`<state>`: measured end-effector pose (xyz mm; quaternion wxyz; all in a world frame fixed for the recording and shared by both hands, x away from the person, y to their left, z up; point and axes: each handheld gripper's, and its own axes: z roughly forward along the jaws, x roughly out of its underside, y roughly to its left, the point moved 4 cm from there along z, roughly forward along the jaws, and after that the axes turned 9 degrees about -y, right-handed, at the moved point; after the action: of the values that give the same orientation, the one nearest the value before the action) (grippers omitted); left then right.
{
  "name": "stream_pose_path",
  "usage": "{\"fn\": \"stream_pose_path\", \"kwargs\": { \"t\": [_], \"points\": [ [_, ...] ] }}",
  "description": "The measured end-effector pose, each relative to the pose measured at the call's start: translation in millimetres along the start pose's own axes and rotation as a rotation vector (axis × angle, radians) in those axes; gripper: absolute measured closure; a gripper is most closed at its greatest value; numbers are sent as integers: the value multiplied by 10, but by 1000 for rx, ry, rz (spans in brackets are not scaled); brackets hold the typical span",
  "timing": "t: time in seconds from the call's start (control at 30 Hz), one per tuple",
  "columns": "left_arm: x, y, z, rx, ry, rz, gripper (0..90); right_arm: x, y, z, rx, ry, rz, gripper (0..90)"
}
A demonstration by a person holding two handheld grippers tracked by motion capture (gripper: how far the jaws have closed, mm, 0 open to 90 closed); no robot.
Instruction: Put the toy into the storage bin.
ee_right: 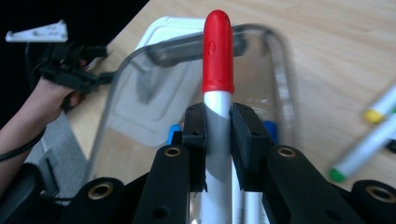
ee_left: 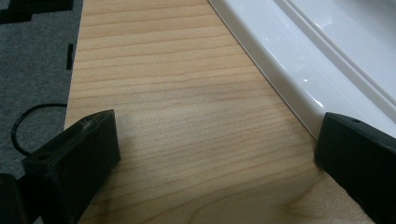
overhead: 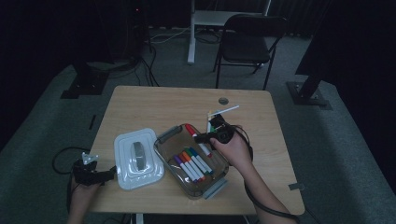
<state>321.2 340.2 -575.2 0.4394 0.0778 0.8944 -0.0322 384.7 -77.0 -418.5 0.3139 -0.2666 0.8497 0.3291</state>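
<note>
A marker with a red cap [ee_right: 217, 51] and a silver-white barrel is clamped between the jaws of my right gripper [ee_right: 218, 128]. In the high view that gripper [overhead: 201, 138] holds the red-capped marker [overhead: 191, 130] above the far rim of a clear plastic box [overhead: 215, 185]. Several coloured markers [overhead: 191, 165] lie side by side in the box. The box's white lid [overhead: 137, 158] lies flat to its left. My left gripper [overhead: 109, 175] rests low at the table's front left, open, its jaws [ee_left: 217, 140] apart over bare wood beside the lid's edge [ee_left: 303, 60].
Loose markers lie on the table beyond the box: a white one [overhead: 224, 111], plus green-tipped [ee_right: 369, 144] and yellow-tipped [ee_right: 379, 109] ones. A round grommet hole [overhead: 223, 101] sits near the table's far edge. A folding chair [overhead: 247, 44] stands behind the table.
</note>
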Motion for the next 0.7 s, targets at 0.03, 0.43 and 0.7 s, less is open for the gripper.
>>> {"fn": "stream_pose_path", "kwargs": {
  "t": [0.03,0.43,0.7],
  "points": [
    [0,0,0,0,0,0,6,19,37,35,-7,14,-6,769],
    [0,0,0,0,0,0,6,229,318,461,-56,149,-49,769],
    [0,0,0,0,0,0,6,322,442,694,-71,234,-71,769]
  ]
}}
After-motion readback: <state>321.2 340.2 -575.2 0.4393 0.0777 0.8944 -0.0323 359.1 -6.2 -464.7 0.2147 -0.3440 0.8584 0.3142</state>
